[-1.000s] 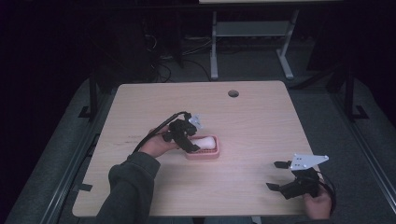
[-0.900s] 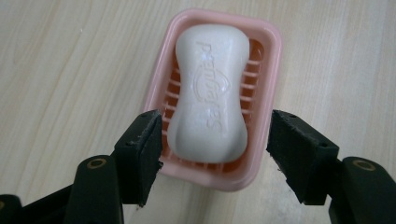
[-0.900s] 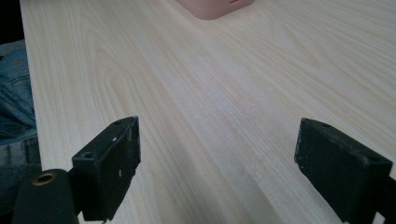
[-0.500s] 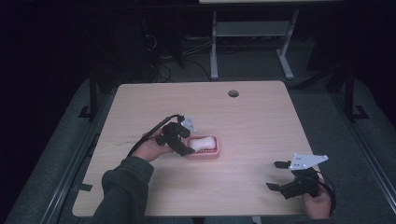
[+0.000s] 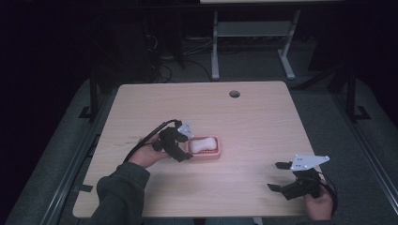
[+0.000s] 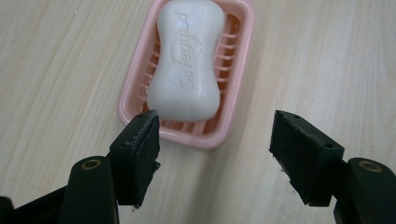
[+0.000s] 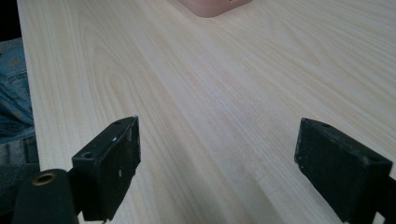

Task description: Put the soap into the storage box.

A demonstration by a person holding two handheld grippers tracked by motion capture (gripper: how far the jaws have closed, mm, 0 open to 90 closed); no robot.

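We see a white bar of soap (image 6: 187, 60), waisted in the middle with raised lettering, lying flat in a pink ribbed soap dish (image 6: 236, 88). The dish sits on the tabletop (image 5: 263, 117), left of centre, nearer the front edge.

On the wooden table (image 5: 263, 117) there was one pink soap dish (image 6: 236, 88), and one white bar of soap (image 6: 187, 60) lay in it. Two grippers were there: the left gripper (image 6: 212, 140) and the right gripper (image 7: 217, 163).
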